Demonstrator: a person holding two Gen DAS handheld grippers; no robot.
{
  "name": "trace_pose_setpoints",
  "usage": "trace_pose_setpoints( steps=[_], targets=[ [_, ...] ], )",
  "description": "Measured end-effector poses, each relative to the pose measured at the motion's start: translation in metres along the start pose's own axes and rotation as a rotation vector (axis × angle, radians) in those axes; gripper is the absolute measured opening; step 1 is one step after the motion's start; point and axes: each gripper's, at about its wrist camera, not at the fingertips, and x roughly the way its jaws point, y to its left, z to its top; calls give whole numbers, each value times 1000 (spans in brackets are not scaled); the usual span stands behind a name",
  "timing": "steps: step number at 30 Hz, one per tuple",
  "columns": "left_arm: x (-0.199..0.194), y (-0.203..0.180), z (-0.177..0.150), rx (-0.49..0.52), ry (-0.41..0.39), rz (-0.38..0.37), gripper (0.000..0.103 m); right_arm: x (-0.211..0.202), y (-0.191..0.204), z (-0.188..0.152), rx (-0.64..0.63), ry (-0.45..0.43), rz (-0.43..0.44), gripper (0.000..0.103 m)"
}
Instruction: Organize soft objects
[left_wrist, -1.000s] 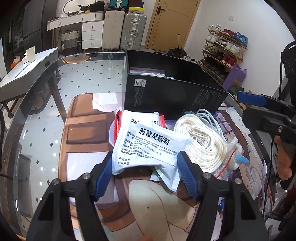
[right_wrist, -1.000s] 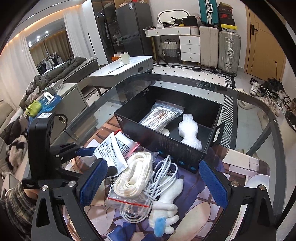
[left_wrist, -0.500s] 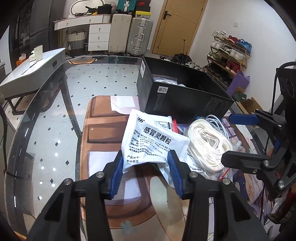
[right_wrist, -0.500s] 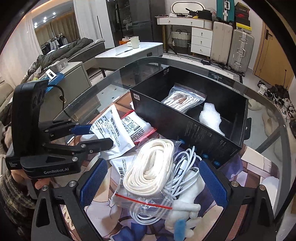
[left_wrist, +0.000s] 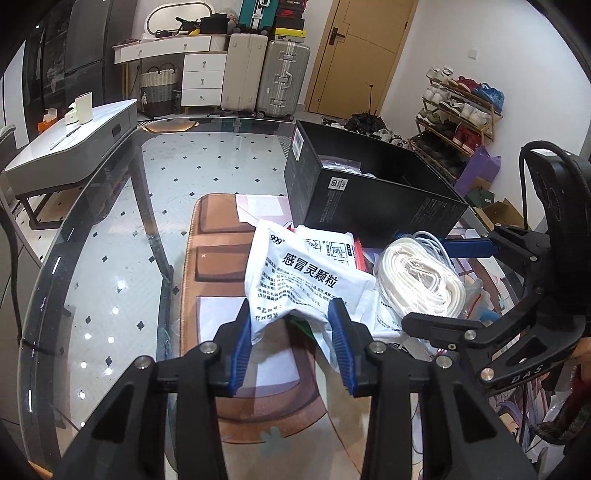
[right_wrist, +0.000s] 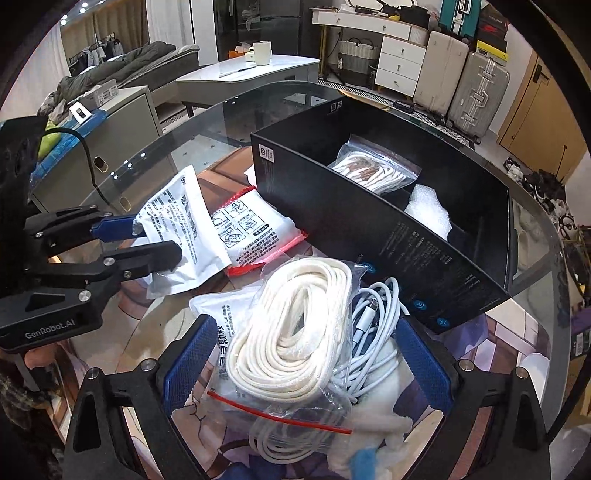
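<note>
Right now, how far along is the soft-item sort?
Done: a bagged rope coil and a bubble-wrap piece lie in the black box. In hand: the left tongs are shut on the white medicine sachet; the right tongs stand open around the bagged white rope. Left: that rope, the charging cable, the red-edged sachet and the white plush.
</note>
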Motion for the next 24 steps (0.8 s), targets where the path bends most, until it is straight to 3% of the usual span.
trace_pose_setpoints(
  steps=[4, 7, 11, 19, 21, 24],
  targets=[
    [-3, -1, -2, 7, -10, 0, 38, 6, 3, 3, -12, 12, -57, 91],
    [-3, -1, -1, 4, -12, 3, 38, 9, 5, 4, -33, 27, -91, 75],
    [-4, 2, 0, -1, -18, 1, 38, 8, 0, 5, -12, 28, -81, 54],
    [-9, 4, 0, -4, -33, -3, 38, -14, -11, 9, 27, -26, -28, 41],
    [-10, 3, 1, 1, -37, -5, 38, -19, -10, 9, 16, -35, -25, 29],
    [-10, 0, 2, 7, -37, -6, 38, -19, -12, 11, 10, -27, 2, 24]
  ],
)
